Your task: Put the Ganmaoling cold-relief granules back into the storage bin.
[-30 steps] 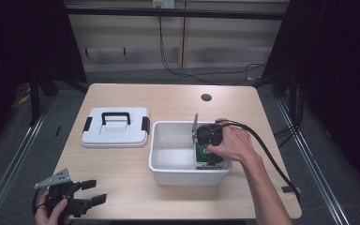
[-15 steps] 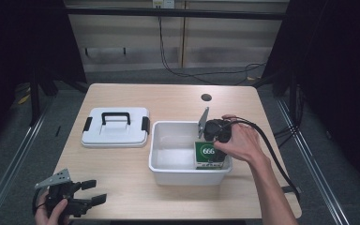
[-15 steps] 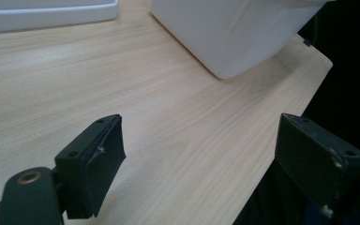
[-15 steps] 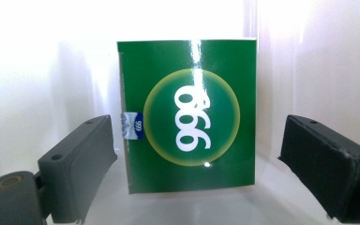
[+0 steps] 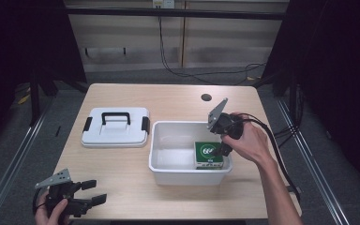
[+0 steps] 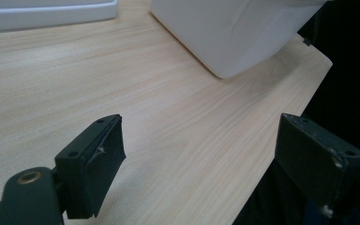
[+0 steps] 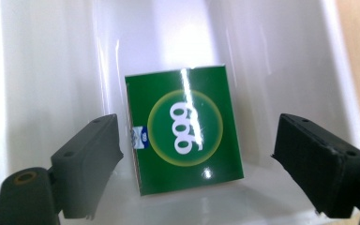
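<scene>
A green box (image 5: 208, 153) with a white number in a yellow ring lies in the right end of a white tub (image 5: 168, 140). My right gripper (image 5: 221, 146) hangs just above that end, held by a hand. In the right gripper view the green box (image 7: 185, 129) rests on the tub floor (image 7: 51, 70), and the right gripper (image 7: 199, 145) stands open, its jaws wide on either side and clear of the box. My left gripper (image 5: 96, 192) is at the table's front left corner. The left gripper (image 6: 201, 150) is open over bare wood with nothing in it.
A white lid (image 5: 116, 126) with a black handle lies flat to the left of the tub. A small round hole (image 5: 206, 97) sits in the table's far right part. The right gripper's cable (image 5: 274, 145) trails off the right edge. The white tub (image 6: 243, 33) stands ahead of the left gripper.
The right gripper has let go of the green box and risen out of the tub; the box now lies uncovered inside. The left gripper has stayed put.
</scene>
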Demonstrator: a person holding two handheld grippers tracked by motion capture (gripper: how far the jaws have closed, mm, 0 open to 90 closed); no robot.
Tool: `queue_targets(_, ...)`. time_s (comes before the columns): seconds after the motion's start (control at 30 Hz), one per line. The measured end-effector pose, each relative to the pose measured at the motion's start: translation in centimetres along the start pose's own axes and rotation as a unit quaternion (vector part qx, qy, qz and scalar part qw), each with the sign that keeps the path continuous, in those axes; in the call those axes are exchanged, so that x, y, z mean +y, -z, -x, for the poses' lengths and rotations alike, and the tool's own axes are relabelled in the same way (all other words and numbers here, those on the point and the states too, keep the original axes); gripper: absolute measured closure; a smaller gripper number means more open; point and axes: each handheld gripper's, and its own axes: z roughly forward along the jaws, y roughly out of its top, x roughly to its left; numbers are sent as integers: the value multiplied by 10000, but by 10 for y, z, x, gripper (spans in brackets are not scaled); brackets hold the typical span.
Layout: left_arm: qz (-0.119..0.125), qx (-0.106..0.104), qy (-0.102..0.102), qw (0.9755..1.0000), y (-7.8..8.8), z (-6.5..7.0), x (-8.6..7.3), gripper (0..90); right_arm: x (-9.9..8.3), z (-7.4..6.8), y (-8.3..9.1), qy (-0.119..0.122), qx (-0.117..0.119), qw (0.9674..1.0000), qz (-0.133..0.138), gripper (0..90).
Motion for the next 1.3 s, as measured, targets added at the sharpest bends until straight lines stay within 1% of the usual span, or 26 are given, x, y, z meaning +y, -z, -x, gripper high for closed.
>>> queue_targets(0.1, 3, 4, 0, 10000, 0, 0, 0, 160, -4, 0, 8, -96, 14, 9995, 307, 135)
queue_targets(0.13, 1, 3, -1, 10000, 0, 0, 0, 160, -6, 0, 10, -57, -5, 9990, 449, 135)
queue_targets(0.23, -5, 14, 2, 10000, 0, 0, 0, 160, -13, -3, 17, -145, 6, 9966, 816, 135)
queue_targets(0.27, -5, 20, -3, 10000, 0, 0, 0, 159, -15, -5, 20, -199, -24, 9957, 906, 135)
queue_targets(0.33, -4, 25, 7, 10000, 0, 0, 0, 160, -18, -9, 24, -260, -174, 9942, 1026, 136)
queue_targets(0.37, -2, 13, 20, 10000, 0, 0, 0, 160, -20, -10, 25, -319, -203, 9939, 1034, 137)
queue_targets(0.4, 10, 24, 11, 10000, 1, 0, 0, 160, -23, -11, 27, -385, -277, 9929, 1087, 135)
queue_targets(0.43, 11, 21, 16, 10000, 1, 0, 0, 160, -26, -12, 29, -382, -319, 9917, 1188, 137)
queue_targets(0.5, 18, 34, 25, 10000, 1, 0, 0, 160, -34, -13, 32, -500, -367, 9883, 1392, 137)
queue_targets(0.57, 16, 30, 29, 10000, 1, -1, 0, 160, -43, -14, 36, -700, -423, 9849, 1527, 137)
queue_targets(0.67, 12, 45, 13, 10000, 1, 0, 0, 160, -57, -16, 40, -887, -533, 9807, 1660, 140)
queue_targets(0.73, 11, 54, 17, 10000, 1, -1, 0, 160, -66, -18, 42, -1025, -597, 9774, 1748, 139)
queue_targets(0.77, 14, 48, 35, 10000, 1, -1, 0, 160, -71, -19, 43, -1103, -637, 9753, 1804, 139)
queue_targets(0.83, 9, 61, 18, 10000, 1, -1, 0, 160, -79, -20, 44, -1151, -663, 9737, 1852, 139)
queue_targets(0.87, 13, 53, 46, 10000, 1, -1, 0, 160, -83, -21, 44, -1189, -646, 9732, 1857, 139)
queue_targets(0.9, 11, 60, 51, 10000, 1, -1, 0, 160, -87, -22, 45, -1212, -645, 9735, 1828, 139)
queue_targets(0.93, 0, 68, 60, 10000, 1, -1, 0, 160, -91, -24, 45, -1265, -655, 9729, 1820, 140)
queue_targets(1.0, -18, 92, 42, 9999, 1, -2, 0, 160, -100, -26, 46, -1360, -722, 9699, 1886, 141)
queue_targets(1.07, -10, 95, 84, 9999, 1, -1, -1, 160, -108, -29, 46, -1455, -801, 9668, 1940, 140)
queue_targets(1.1, -10, 99, 90, 9999, 1, -1, -1, 160, -112, -30, 45, -1485, -826, 9658, 1957, 140)
queue_targets(1.17, -7, 127, 97, 9999, 1, -1, -1, 160, -119, -32, 44, -1527, -795, 9646, 1996, 142)
queue_targets(1.27, 2, 142, 141, 9998, 1, -2, -1, 160, -129, -37, 40, -1668, -871, 9618, 1986, 144)
queue_targets(1.3, 2, 154, 137, 9998, 2, -2, -1, 160, -134, -39, 38, -1734, -876, 9594, 2046, 148)
